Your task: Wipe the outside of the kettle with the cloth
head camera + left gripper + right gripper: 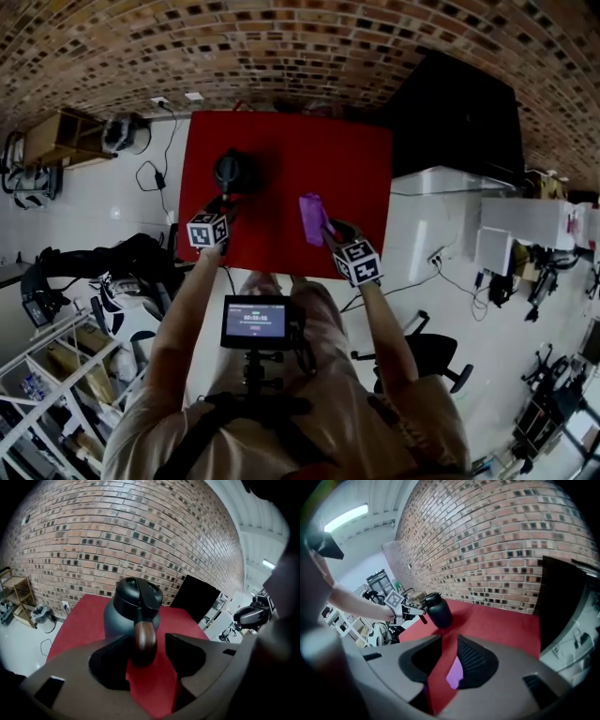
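Both arms reach forward and down, the left gripper (pixel 225 204) with jaws wide apart, the right gripper (pixel 328 228) pinching the cloth (pixel 312 216).

cloth (pixel 454 674) — mostly hidden, kettle (pixel 119 616) base covered

Left edge blocked by kettle (pixel 230 172); cloth (pixel 312 217) at mid-front; table (pixel 361 159) bare between them and toward far-right corner.

We see a matt dark kettle (pixel 133 611) with a glossy, wood-like handle (pixel 144 639), a soft purple cloth (pixel 312 217), a matt red tabletop (pixel 281 169), and a rough brick wall (pixel 117 536).
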A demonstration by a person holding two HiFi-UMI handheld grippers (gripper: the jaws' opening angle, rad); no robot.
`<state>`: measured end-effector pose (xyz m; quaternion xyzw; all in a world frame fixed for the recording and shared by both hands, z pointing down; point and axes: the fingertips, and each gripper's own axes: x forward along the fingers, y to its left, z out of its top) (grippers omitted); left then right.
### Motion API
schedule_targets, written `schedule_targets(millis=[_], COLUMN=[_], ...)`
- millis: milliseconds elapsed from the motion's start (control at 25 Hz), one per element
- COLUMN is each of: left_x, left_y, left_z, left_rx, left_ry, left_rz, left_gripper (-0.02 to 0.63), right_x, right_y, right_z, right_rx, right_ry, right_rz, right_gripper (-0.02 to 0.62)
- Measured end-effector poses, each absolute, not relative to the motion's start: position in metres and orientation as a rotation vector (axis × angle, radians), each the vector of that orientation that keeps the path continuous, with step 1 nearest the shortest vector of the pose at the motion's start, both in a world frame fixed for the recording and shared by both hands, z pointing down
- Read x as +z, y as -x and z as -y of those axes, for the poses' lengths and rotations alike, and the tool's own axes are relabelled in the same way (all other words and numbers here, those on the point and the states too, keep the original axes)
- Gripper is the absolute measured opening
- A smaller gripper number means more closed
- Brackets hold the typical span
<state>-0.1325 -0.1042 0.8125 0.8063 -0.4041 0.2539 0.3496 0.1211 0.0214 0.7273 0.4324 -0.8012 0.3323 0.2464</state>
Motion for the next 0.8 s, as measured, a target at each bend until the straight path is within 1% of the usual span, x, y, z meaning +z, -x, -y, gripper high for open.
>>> schedule_targets(millis=[80,120,240,440,520,560,720,800], left_x=[0.811,0.81,0.808,0.802,0.796,0.793,0.776,0.767], left_y=[0.131,0.132,0.132,0.13,0.13,0.13,0.132,0.132], left_z=[0.113,0.116,0.112,0.118,0.124,0.127,0.131,0.124], left_rx=[0.651,0.657,0.733,0.722,0.698,0.672,0.523,0.497], left_ry=[-2.111,-2.127,-2.206,-2.246,-2.25,-2.246,-2.212,-2.226], left_rz=[1.059,1.061,1.018,0.992,0.992,0.99,0.957,0.922], left_gripper=[0.133,0.12,0.098,0.097,0.098,0.098,0.098,0.098], right_x=[0.735,0.737,0.746,0.778,0.801,0.813,0.872,0.9], right_y=[-0.121,-0.12,-0.114,-0.116,-0.118,-0.118,-0.109,-0.104], right_z=[-0.021,-0.02,-0.021,-0.022,-0.021,-0.02,-0.014,-0.01], right_rx=[0.924,0.929,0.927,0.876,0.85,0.834,0.747,0.707], right_ry=[-1.185,-1.187,-1.175,-1.19,-1.183,-1.172,-1.1,-1.052], right_rz=[2.162,2.155,2.143,2.026,1.957,1.93,1.833,1.781], right_gripper=[0.121,0.121,0.121,0.123,0.225,0.252,0.261,0.267])
